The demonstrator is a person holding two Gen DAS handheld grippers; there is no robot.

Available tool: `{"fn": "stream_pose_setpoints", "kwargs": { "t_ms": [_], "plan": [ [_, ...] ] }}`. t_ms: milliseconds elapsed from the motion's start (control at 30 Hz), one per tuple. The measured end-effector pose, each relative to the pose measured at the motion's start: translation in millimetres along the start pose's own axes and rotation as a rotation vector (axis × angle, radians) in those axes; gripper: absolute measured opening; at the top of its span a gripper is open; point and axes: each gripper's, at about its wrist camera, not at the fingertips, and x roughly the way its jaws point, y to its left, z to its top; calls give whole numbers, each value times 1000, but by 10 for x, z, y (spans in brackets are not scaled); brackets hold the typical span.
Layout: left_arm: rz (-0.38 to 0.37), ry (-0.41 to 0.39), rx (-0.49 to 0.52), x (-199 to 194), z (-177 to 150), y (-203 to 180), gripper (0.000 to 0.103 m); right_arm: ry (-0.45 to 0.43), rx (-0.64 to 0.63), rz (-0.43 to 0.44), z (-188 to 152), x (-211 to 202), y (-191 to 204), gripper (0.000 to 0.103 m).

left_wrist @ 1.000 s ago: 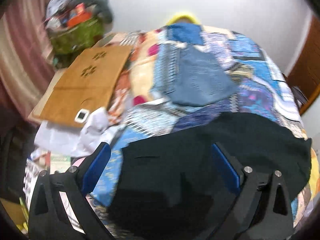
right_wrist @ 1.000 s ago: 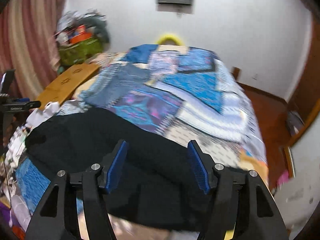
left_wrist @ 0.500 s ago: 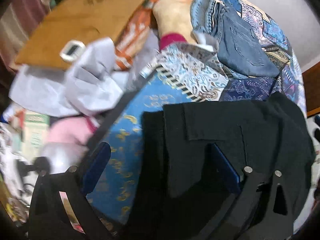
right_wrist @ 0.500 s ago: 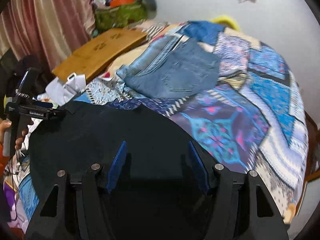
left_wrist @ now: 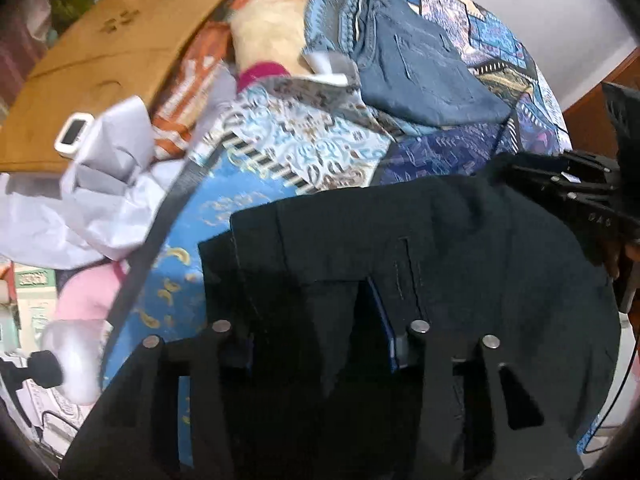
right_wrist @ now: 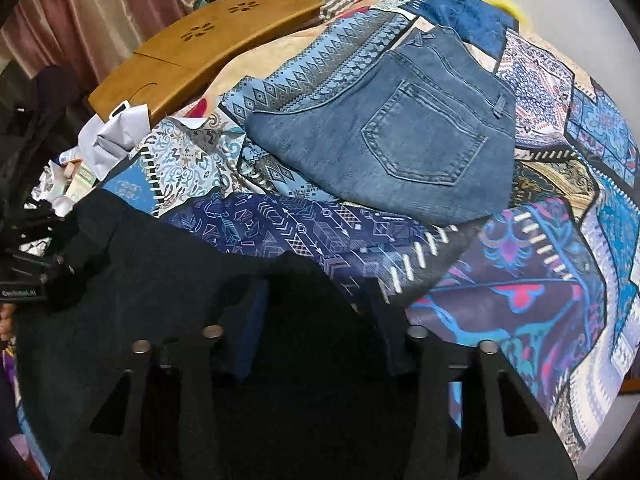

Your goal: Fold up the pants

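Black pants (left_wrist: 460,264) are seen spread at the near edge of the bed, lying on the patchwork bedspread (left_wrist: 304,148), a stitched welt pocket facing up. In the left wrist view the left gripper (left_wrist: 312,320) is sunk into the fabric near the waist corner; its blue pads (left_wrist: 384,328) are narrowed, with dark cloth bunched between them, so a pinch on the pants is read. In the right wrist view the right gripper (right_wrist: 316,332) is likewise buried in the pants (right_wrist: 160,280); a hump of black cloth is raised between its fingers, which appear drawn in on that fold. Each tool is glimpsed in the other's view, at the opposite edge of the garment.

Farther up the bed, folded blue jeans (right_wrist: 400,136) are laid back pocket up, apart from the black pair. At the far left a wooden lap desk (right_wrist: 200,52) is noted, with crumpled white paper (left_wrist: 108,184) and a small white device (left_wrist: 74,136) just beside it. Striped curtains (right_wrist: 100,8) are seen behind.
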Motion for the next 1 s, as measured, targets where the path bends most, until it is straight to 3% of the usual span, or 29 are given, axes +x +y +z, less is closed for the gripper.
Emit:
{"fn": "stream_pose_setpoints", "kwargs": {
  "t_ms": [100, 267, 333, 467, 500, 567, 633, 733, 1000],
  "plan": [
    [58, -24, 26, 0, 1, -19, 41, -18, -41, -30, 2, 1, 77, 14],
    [215, -74, 111, 5, 128, -69, 41, -70, -37, -135, 74, -27, 64, 3],
    [237, -58, 128, 56, 181, -81, 42, -72, 11, -160, 109, -36, -18, 3],
    [264, -32, 113, 15, 237, -86, 53, -103, 111, -111, 20, -218, -205, 4],
    [262, -36, 107, -44, 237, -83, 54, -117, 130, -95, -52, -328, -257, 5],
    [246, -49, 88, -150, 232, -84, 66, -151, 141, -93, -204, -527, -332, 10],
    [230, -75, 61, -289, 227, -103, 71, -186, 153, -105, -368, -712, -393, 24],
    [204, -125, 48, -527, 234, -226, 79, -243, 200, -143, -726, -1062, -648, 37],
    [138, -171, 109, -700, 253, -929, 85, -258, 473, -244, -1685, -1533, -1684, 38]
  ]
}}
